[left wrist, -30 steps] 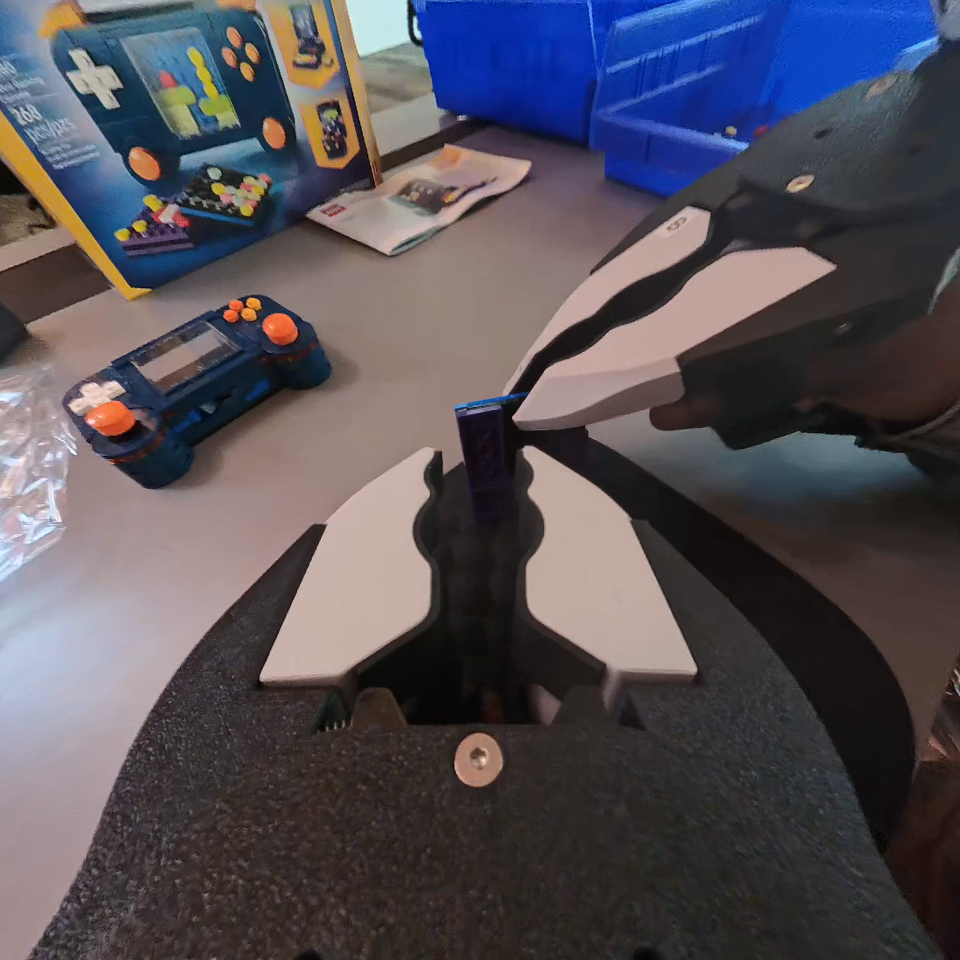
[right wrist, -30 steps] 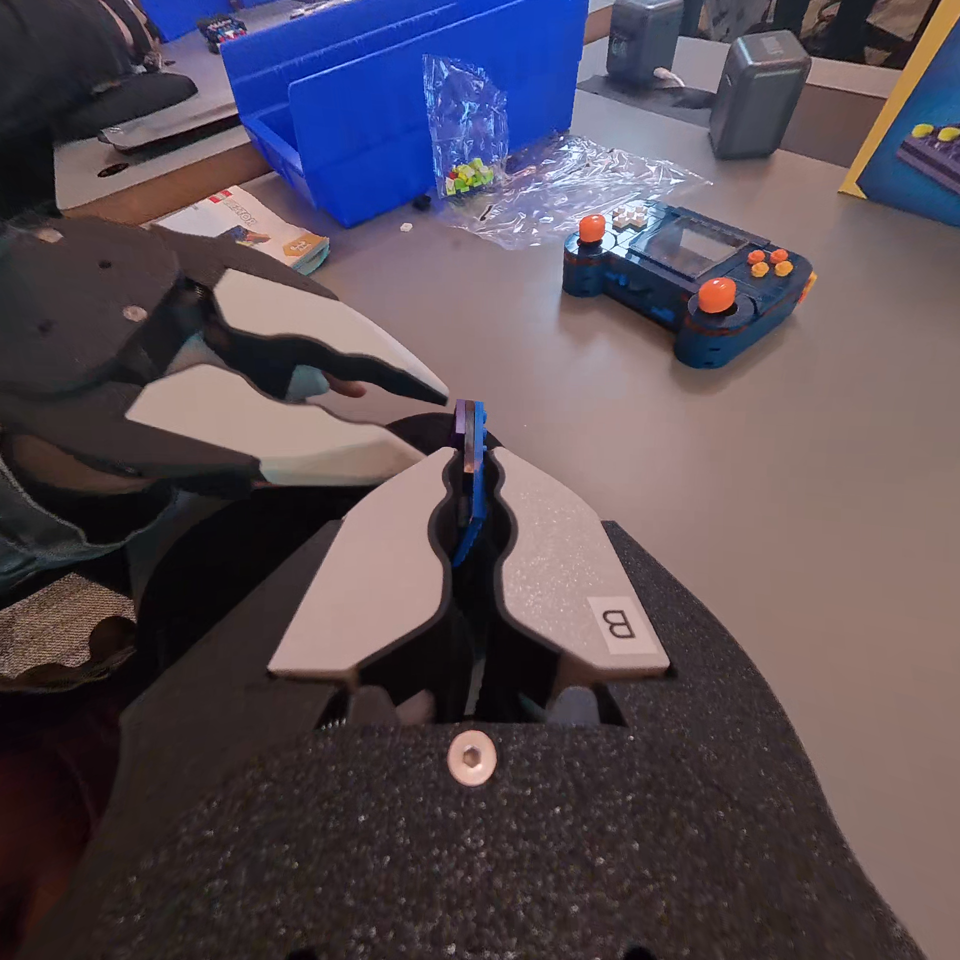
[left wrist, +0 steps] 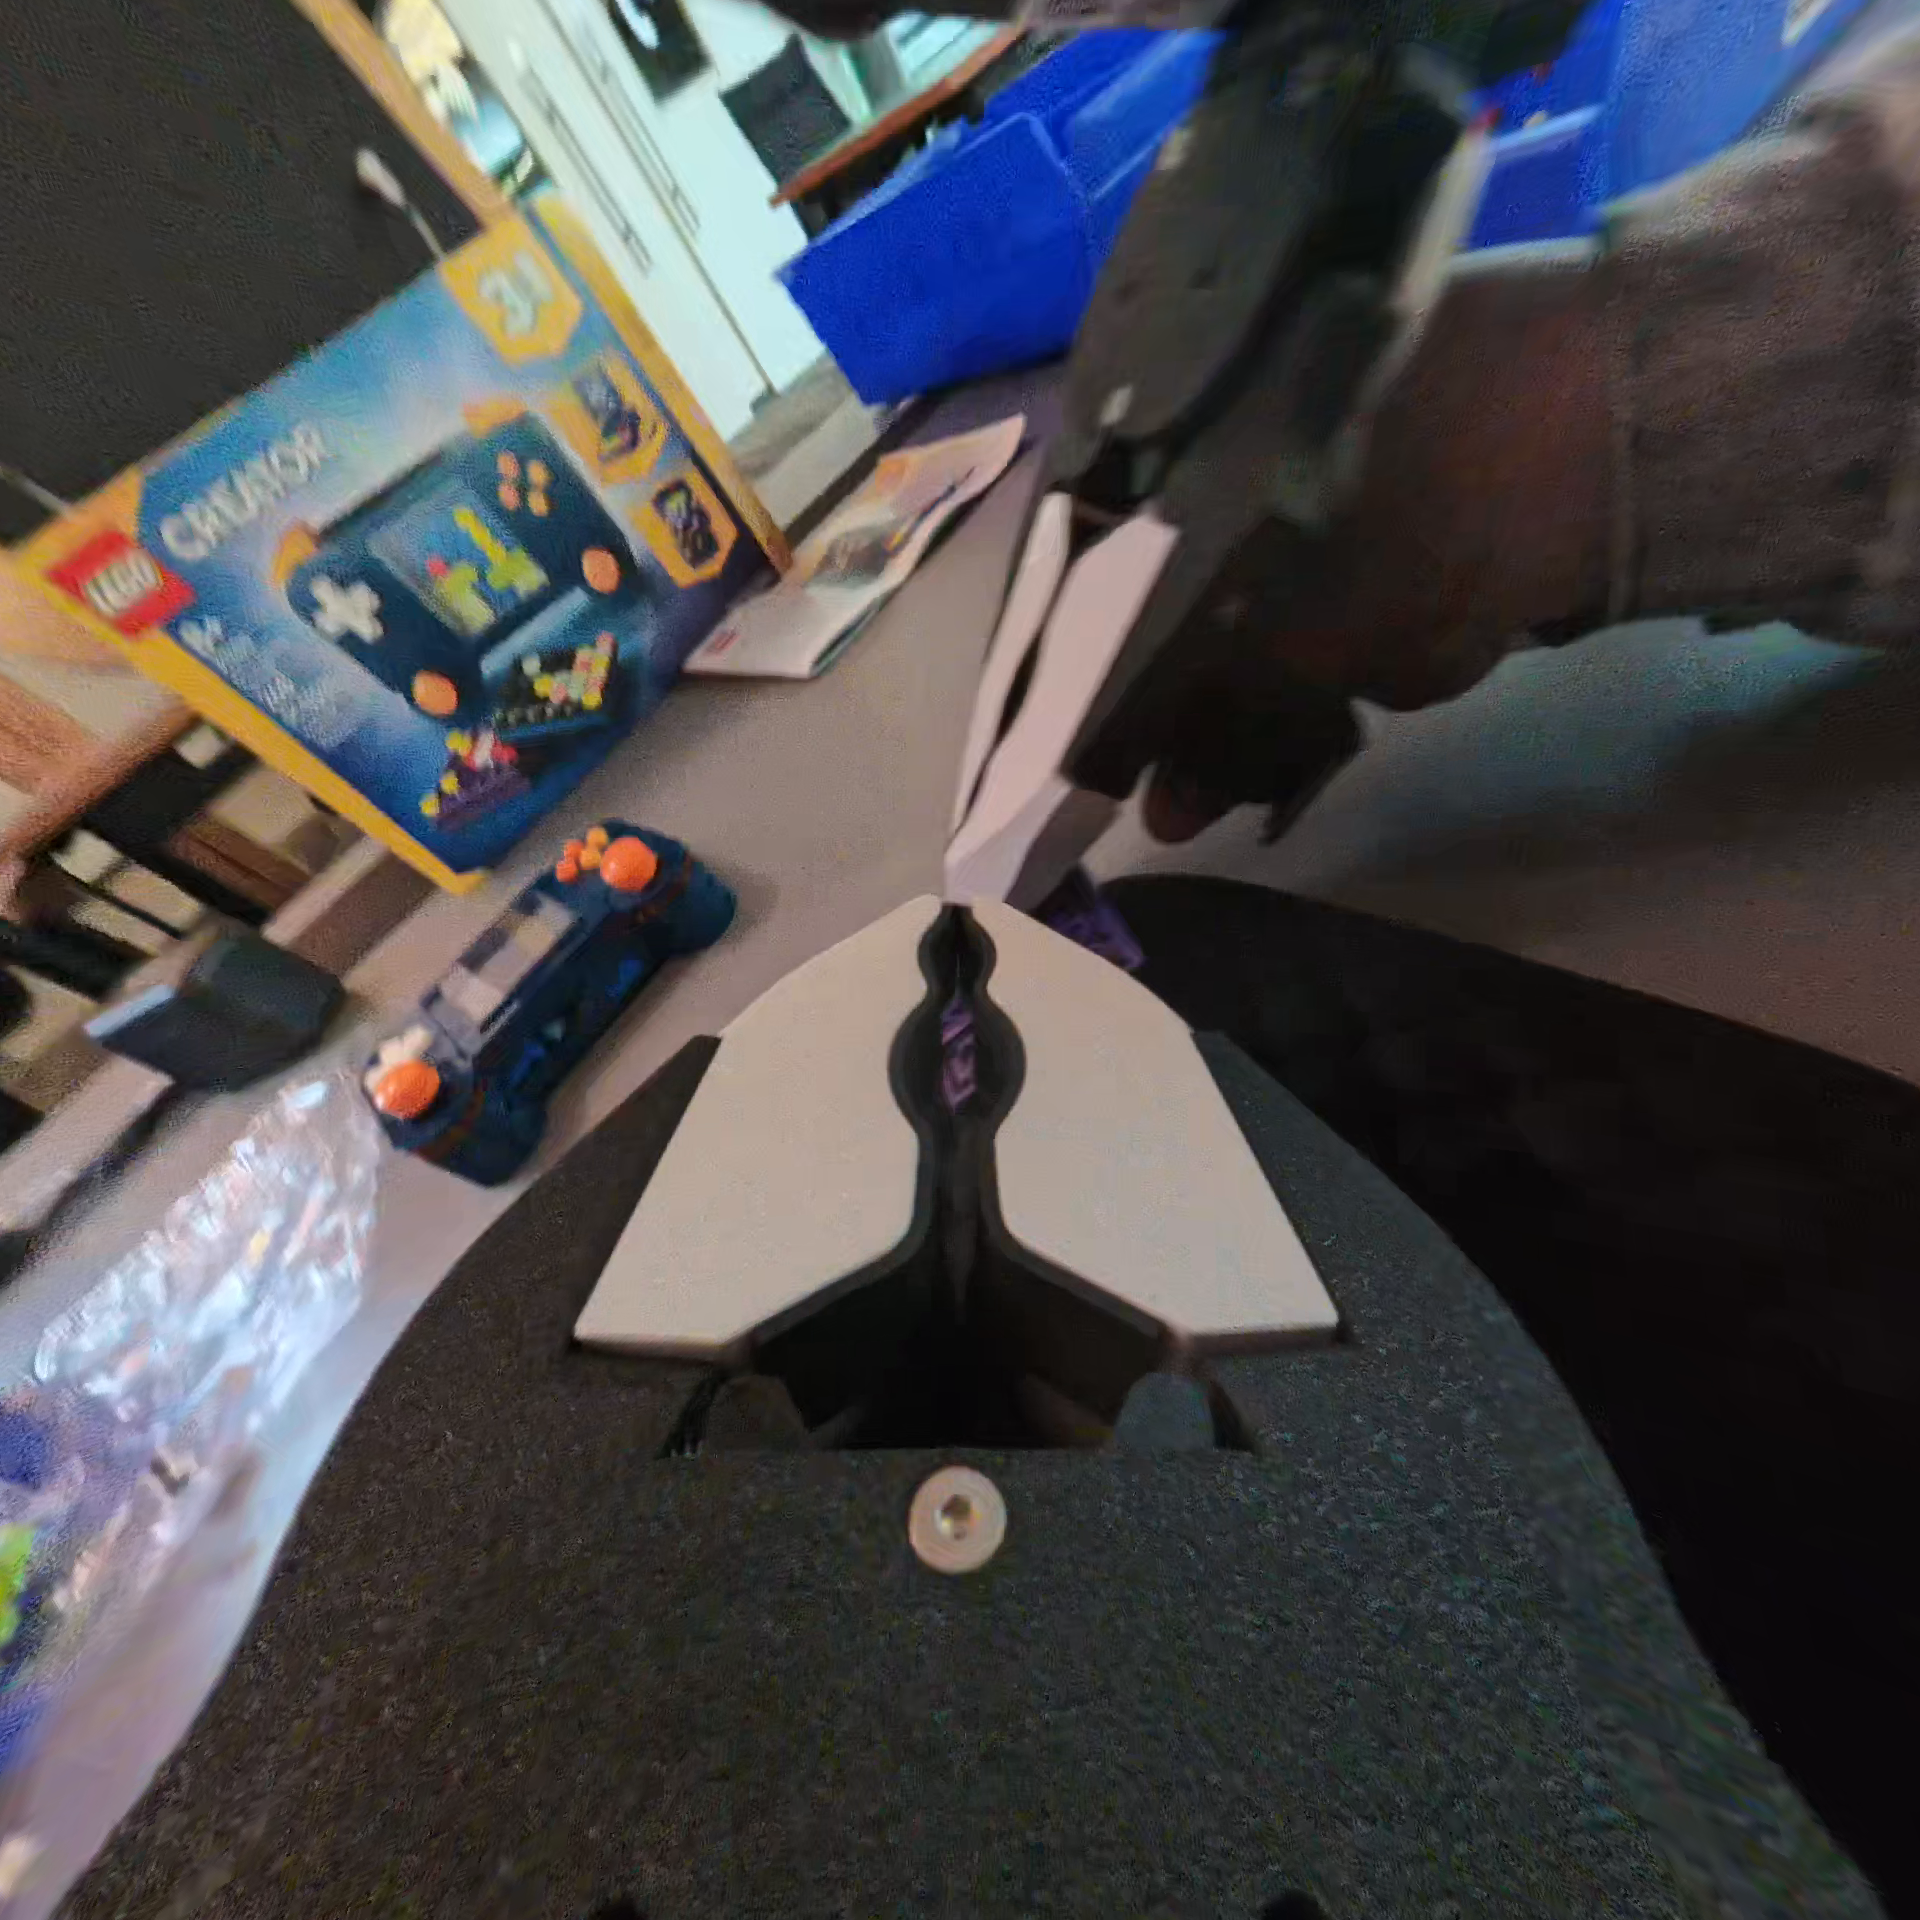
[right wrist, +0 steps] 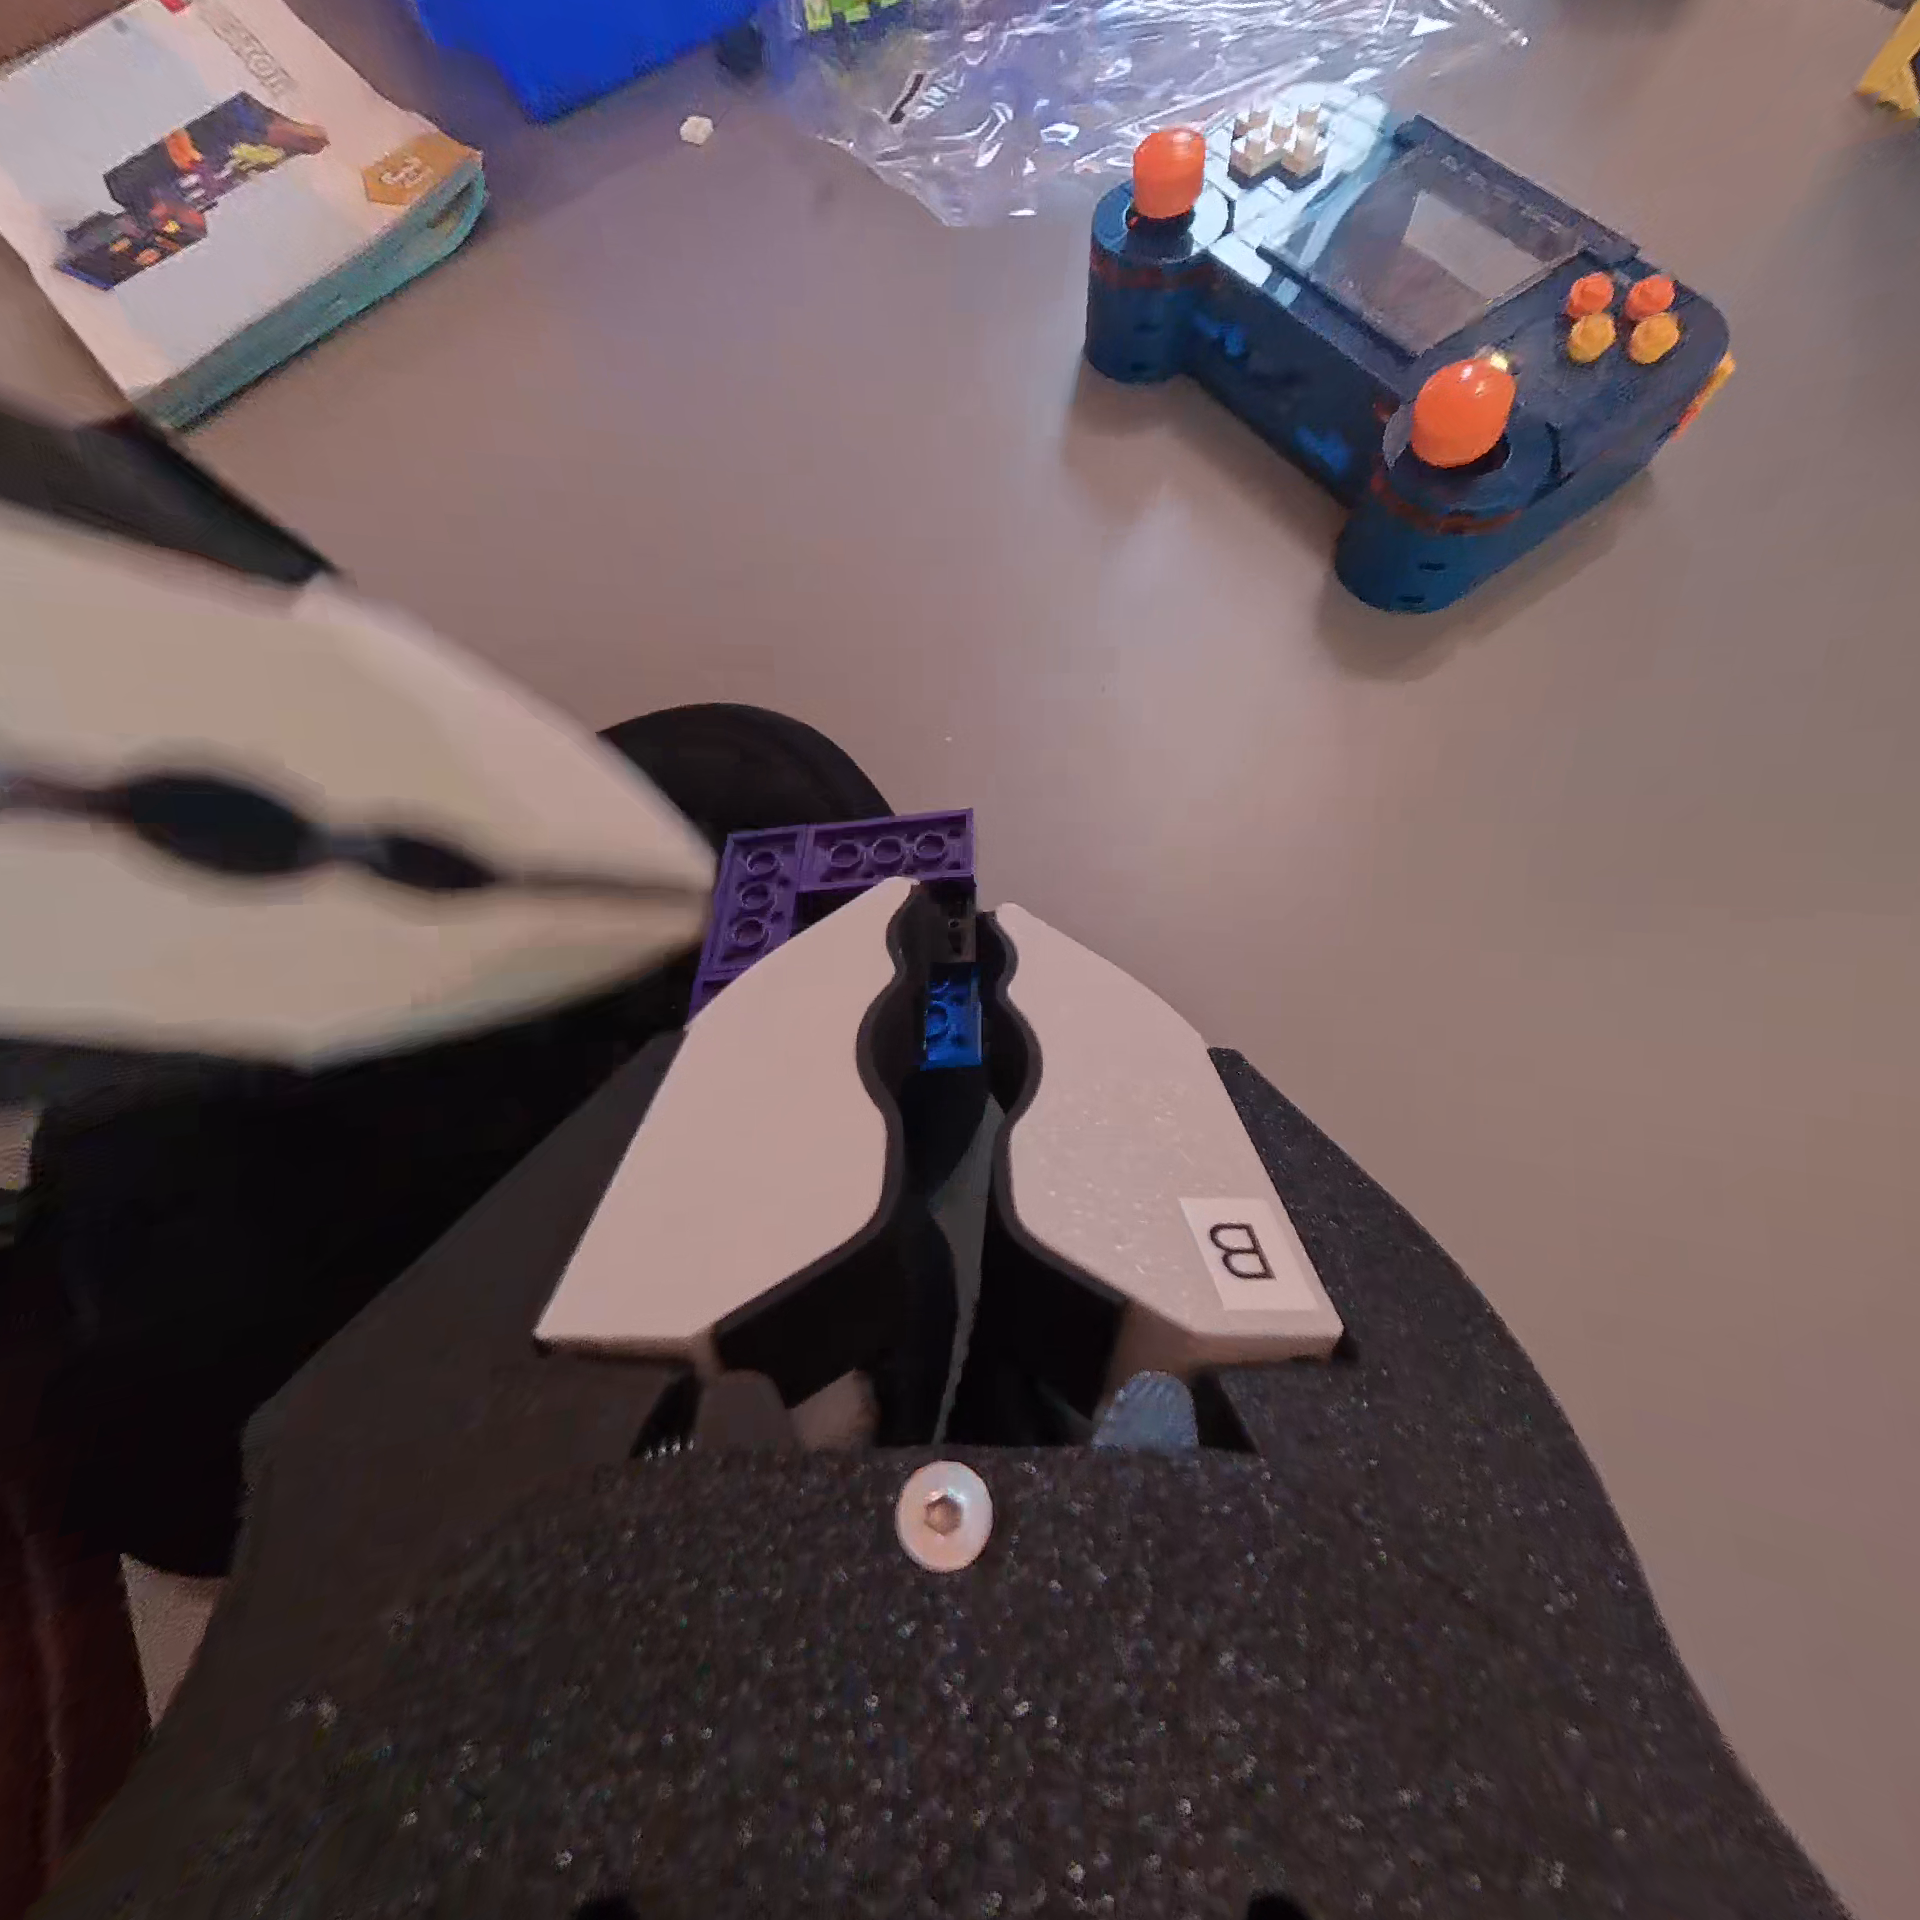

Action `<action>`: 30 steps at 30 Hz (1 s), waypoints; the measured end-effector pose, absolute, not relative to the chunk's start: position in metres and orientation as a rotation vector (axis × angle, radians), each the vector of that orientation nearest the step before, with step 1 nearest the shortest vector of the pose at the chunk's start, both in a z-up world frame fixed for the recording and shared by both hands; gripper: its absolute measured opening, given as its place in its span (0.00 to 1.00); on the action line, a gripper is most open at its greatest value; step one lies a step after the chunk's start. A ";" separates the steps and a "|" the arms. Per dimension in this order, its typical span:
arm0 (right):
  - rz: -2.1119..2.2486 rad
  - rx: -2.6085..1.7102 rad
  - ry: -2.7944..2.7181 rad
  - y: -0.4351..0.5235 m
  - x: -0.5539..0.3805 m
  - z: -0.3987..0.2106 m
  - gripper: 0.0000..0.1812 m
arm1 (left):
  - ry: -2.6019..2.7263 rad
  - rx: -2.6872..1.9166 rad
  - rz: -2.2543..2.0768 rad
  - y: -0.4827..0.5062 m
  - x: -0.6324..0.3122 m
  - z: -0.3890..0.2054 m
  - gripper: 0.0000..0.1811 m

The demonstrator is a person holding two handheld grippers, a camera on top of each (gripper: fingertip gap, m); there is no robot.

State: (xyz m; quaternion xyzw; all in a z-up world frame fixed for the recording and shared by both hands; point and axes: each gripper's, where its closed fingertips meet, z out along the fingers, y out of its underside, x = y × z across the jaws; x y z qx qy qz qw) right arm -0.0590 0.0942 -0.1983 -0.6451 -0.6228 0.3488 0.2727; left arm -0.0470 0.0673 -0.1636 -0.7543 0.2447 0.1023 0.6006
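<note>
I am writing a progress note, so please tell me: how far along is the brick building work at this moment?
Done: the blue console model stands built on the table. In hand: the right gripper is shut on a purple and blue plate piece; the tip of the shut left gripper meets its edge. Remaining: small loose bricks lie in the plastic bag.
</note>
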 end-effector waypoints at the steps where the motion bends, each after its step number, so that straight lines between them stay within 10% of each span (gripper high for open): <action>1: 0.970 -1.741 -1.654 0.094 -0.057 -0.198 0.06 | 0.504 -1.786 0.193 0.067 -0.059 -0.163 0.00; 10: 1.026 -1.686 -1.430 0.078 -0.041 -0.179 0.06 | 0.364 -1.983 -0.154 0.066 -0.048 -0.178 0.14; 30: 0.982 -1.483 -1.537 0.062 -0.037 -0.166 0.04 | 0.283 -1.989 -0.291 0.061 -0.042 -0.177 0.09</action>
